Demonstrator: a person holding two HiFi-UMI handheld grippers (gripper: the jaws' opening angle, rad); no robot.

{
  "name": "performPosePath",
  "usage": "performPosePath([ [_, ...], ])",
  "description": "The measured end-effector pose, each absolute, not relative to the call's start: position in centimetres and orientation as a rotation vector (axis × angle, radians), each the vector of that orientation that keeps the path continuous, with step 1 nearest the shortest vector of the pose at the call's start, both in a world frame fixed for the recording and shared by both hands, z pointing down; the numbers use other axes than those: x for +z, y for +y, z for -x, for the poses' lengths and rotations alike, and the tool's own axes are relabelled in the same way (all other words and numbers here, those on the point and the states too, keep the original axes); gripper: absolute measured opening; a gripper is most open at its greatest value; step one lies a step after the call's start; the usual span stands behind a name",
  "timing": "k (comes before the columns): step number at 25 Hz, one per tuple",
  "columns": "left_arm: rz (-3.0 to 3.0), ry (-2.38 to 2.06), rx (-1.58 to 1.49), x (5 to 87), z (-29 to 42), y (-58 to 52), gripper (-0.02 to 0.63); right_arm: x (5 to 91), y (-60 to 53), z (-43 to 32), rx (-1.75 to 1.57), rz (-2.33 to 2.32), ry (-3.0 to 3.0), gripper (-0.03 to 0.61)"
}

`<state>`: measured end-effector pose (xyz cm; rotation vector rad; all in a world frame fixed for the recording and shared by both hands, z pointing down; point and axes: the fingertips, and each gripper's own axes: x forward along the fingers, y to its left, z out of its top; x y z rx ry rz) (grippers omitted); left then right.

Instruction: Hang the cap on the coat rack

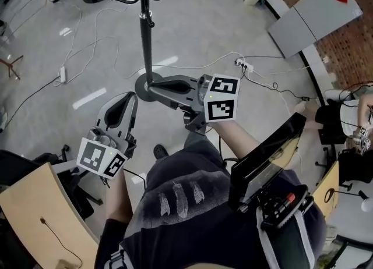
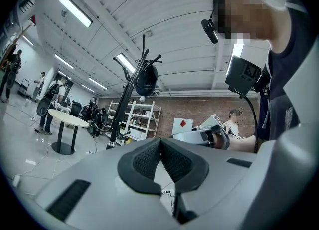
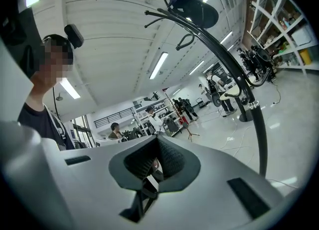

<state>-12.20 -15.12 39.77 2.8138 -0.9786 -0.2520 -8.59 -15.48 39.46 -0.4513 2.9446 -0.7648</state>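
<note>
A dark cap (image 2: 147, 79) hangs on an upper hook of the black coat rack (image 2: 130, 102). In the right gripper view the cap (image 3: 194, 8) sits at the top of the rack's curved pole (image 3: 234, 74). From the head view I see only the rack's pole (image 1: 145, 29) and round base (image 1: 149, 87); the cap is out of that picture. My left gripper (image 1: 125, 102) is held low on the left, its jaws together with nothing between them. My right gripper (image 1: 156, 90) points toward the rack's base, also shut and empty. Neither gripper touches the cap.
White cables and a power strip (image 1: 243, 64) trail across the shiny floor. A wooden chair (image 1: 35, 204) stands at the lower left, and a white panel with a red diamond (image 1: 326, 11) leans at the upper right. Behind the rack are a round table (image 2: 67, 119), shelves (image 2: 137, 119) and several people.
</note>
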Motion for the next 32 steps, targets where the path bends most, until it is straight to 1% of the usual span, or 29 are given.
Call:
performPosePath([
  [5,-2.769,-1.033,-0.245,41.1,12.8,-14.3,0.006,40.4,-14.4,9.2,-0.786,0.399,2.960,0.005],
  [9,-2.765,-1.013,-0.211,41.9,10.7,-13.2,0.006,41.2,-13.2,8.0,-0.809,0.381,2.947,0.004],
  [15,-2.787,-0.977,-0.102,42.4,1.6,-11.0,0.006,42.1,-9.9,0.8,-0.851,0.404,2.883,0.005],
  [19,-2.764,-1.065,-0.083,42.6,-1.0,-10.1,0.006,42.6,-8.7,-3.1,-0.863,0.431,2.850,0.005],
  [24,-2.727,-1.211,-0.007,42.4,-7.3,-7.5,0.006,42.4,-6.4,-11.3,-0.858,0.403,2.819,0.005],
  [27,-2.720,-1.268,0.018,42.7,-8.5,-6.0,0.006,43.5,-5.3,-13.3,-0.862,0.397,2.818,0.004],
  [32,-2.686,-1.332,0.046,42.6,-7.2,-5.2,0.006,44.1,-4.1,-13.0,-0.868,0.355,2.848,0.003],
])
